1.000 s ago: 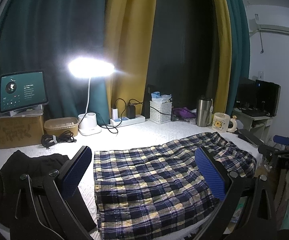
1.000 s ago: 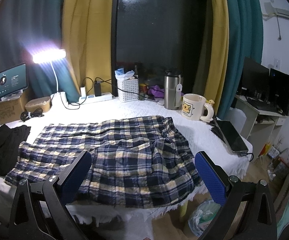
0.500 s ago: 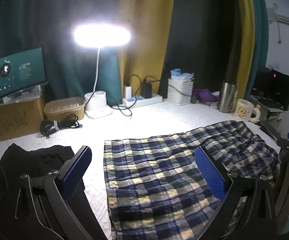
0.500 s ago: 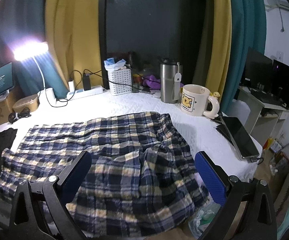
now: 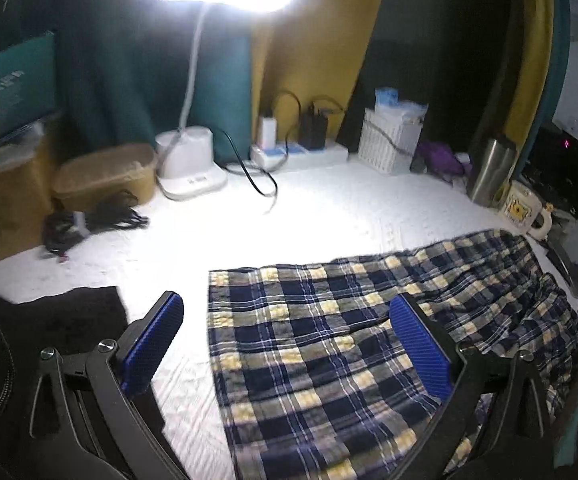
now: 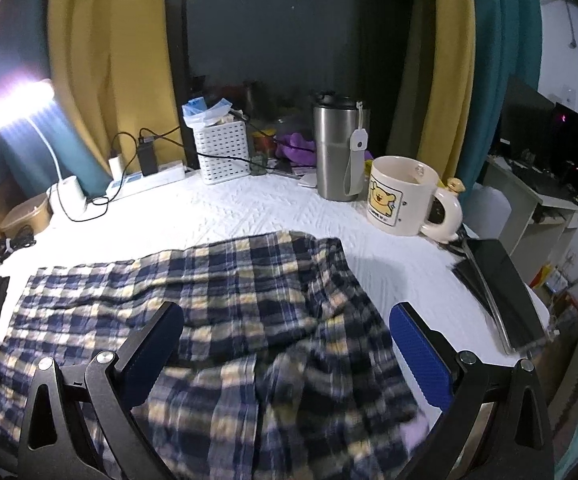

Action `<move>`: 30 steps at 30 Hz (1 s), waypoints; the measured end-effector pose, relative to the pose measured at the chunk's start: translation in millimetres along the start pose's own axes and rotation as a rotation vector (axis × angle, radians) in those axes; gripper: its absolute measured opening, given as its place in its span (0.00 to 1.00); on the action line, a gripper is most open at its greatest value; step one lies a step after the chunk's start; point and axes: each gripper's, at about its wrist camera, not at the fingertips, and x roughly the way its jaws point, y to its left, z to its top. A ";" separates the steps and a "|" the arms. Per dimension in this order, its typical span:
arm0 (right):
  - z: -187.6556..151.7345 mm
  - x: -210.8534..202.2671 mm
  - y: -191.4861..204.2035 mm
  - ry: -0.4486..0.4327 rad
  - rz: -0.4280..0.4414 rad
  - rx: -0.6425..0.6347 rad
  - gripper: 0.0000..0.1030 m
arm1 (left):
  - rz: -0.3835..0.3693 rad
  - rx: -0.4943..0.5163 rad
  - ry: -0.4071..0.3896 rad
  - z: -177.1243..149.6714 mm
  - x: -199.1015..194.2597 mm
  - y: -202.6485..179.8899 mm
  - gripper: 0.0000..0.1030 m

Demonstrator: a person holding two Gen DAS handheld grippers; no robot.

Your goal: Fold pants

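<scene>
Navy and yellow plaid pants [image 5: 349,344] lie spread flat on the white table cover [image 5: 289,216], leg hems toward the left, waist toward the right. My left gripper [image 5: 285,344] is open and empty, hovering over the hem end. In the right wrist view the pants [image 6: 225,304] lie rumpled at the waist end. My right gripper [image 6: 285,356] is open and empty, low over the waist end.
A black garment [image 5: 61,320] lies left of the pants. At the back stand a lit desk lamp [image 5: 193,160], power strip [image 5: 301,154], white basket [image 6: 221,148], steel tumbler [image 6: 337,148] and bear mug [image 6: 405,196]. A dark tablet [image 6: 497,288] lies at the right edge.
Both grippers have moved forward and down, closer to the pants. Both stay open and empty. The pants have not moved.
</scene>
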 end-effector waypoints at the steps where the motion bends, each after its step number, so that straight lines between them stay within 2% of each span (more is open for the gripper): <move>1: 4.3 7.4 -0.7 0.009 0.003 -0.002 1.00 | 0.004 -0.006 0.017 2.0 7.7 2.6 0.99; 11: 40.8 69.4 -7.8 0.070 0.058 -0.033 1.00 | 0.005 -0.032 0.178 8.4 73.1 15.2 0.98; 13: 48.3 83.9 -9.8 0.093 0.076 -0.040 1.00 | 0.001 -0.051 0.206 7.3 85.2 20.5 0.96; 15: 56.1 95.6 -14.9 0.096 0.084 -0.028 1.00 | -0.015 -0.076 0.227 6.3 94.0 26.6 0.87; 18: 62.9 122.2 -23.5 0.154 0.097 -0.006 0.99 | -0.020 -0.093 0.228 5.3 98.8 29.3 0.86; 22: 59.3 159.5 -37.1 0.253 0.106 0.031 0.81 | -0.006 -0.089 0.223 5.5 99.9 27.5 0.83; 23: 57.8 166.5 -39.2 0.273 0.111 0.038 0.75 | 0.012 -0.083 0.221 5.6 100.2 27.2 0.75; 24: 55.5 171.5 -40.1 0.292 0.119 0.043 0.74 | 0.035 -0.073 0.217 6.0 101.1 25.7 0.62; 25: 52.0 176.0 -38.8 0.311 0.131 0.038 0.73 | 0.046 -0.056 0.218 5.4 100.8 23.6 0.57; 27: 50.0 172.6 -32.9 0.294 0.126 -0.002 0.73 | 0.064 -0.022 0.223 4.6 100.8 22.0 0.39; 28: 49.9 170.7 -28.1 0.290 0.131 -0.027 0.67 | 0.077 -0.009 0.223 4.1 100.2 20.7 0.33; 29: 50.3 170.0 -24.5 0.290 0.136 -0.043 0.60 | 0.077 -0.008 0.223 3.5 99.5 20.2 0.22; 30: 49.6 168.3 -20.7 0.282 0.132 -0.062 0.56 | 0.068 -0.010 0.225 3.5 99.8 21.0 0.15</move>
